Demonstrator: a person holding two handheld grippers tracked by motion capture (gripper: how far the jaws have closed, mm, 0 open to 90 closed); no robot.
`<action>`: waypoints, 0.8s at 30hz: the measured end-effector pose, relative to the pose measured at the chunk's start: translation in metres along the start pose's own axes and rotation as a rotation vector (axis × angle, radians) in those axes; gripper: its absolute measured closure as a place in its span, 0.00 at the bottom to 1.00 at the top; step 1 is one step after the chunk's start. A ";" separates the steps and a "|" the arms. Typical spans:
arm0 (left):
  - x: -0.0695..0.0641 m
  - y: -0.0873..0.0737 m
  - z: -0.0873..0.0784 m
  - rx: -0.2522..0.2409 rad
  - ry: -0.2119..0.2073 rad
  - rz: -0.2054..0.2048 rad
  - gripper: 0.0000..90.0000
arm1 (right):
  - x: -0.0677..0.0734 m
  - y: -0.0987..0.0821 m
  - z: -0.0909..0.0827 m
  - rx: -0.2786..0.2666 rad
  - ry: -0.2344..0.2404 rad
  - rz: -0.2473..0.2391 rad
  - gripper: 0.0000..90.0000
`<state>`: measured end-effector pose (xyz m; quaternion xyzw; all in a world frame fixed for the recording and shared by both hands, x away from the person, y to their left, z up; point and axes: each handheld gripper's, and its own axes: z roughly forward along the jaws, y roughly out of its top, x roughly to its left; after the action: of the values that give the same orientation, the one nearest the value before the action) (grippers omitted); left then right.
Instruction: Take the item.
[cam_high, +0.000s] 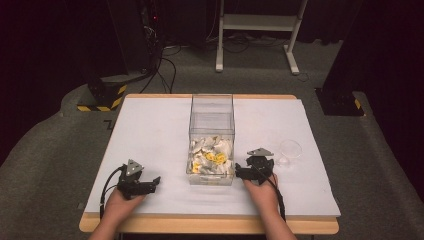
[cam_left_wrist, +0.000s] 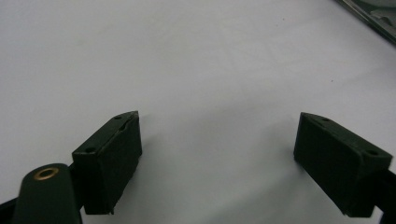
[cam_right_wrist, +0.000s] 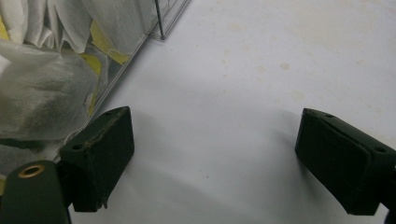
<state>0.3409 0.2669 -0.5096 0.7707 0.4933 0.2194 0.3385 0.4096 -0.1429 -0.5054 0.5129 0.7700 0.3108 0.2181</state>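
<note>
A clear plastic box (cam_high: 211, 125) stands at the middle of the white table (cam_high: 150, 130), holding several white and yellow sachets (cam_high: 212, 155). My left gripper (cam_high: 155, 183) rests on the table to the left of the box, jaws wide open over bare white surface (cam_left_wrist: 217, 154). My right gripper (cam_high: 239, 171) lies just right of the box's near corner, also open with nothing between its jaws (cam_right_wrist: 212, 154). In the right gripper view the box wall (cam_right_wrist: 135, 51) and sachets (cam_right_wrist: 42, 93) sit beside the left jaw. A small clear bowl (cam_high: 290, 149) stands to the right of the right gripper.
A corner of the box (cam_left_wrist: 373, 18) shows at the top right of the left gripper view. Beyond the table are a white desk frame (cam_high: 257, 30), black cables (cam_high: 165, 70) on the grey floor and a yellow-striped base (cam_high: 102, 97).
</note>
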 end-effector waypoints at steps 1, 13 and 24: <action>0.000 0.000 0.000 0.000 0.000 0.000 0.17 | 0.000 0.000 0.000 0.001 0.002 0.000 0.13; 0.000 0.000 0.000 -0.001 -0.001 -0.004 0.17 | 0.001 0.000 -0.002 -0.009 -0.008 -0.018 0.14; 0.000 0.000 0.000 -0.001 -0.001 -0.003 0.17 | 0.002 0.002 -0.013 -0.041 -0.011 -0.029 0.15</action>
<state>0.3409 0.2667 -0.5096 0.7698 0.4943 0.2188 0.3394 0.4017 -0.1443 -0.4953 0.4989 0.7695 0.3205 0.2373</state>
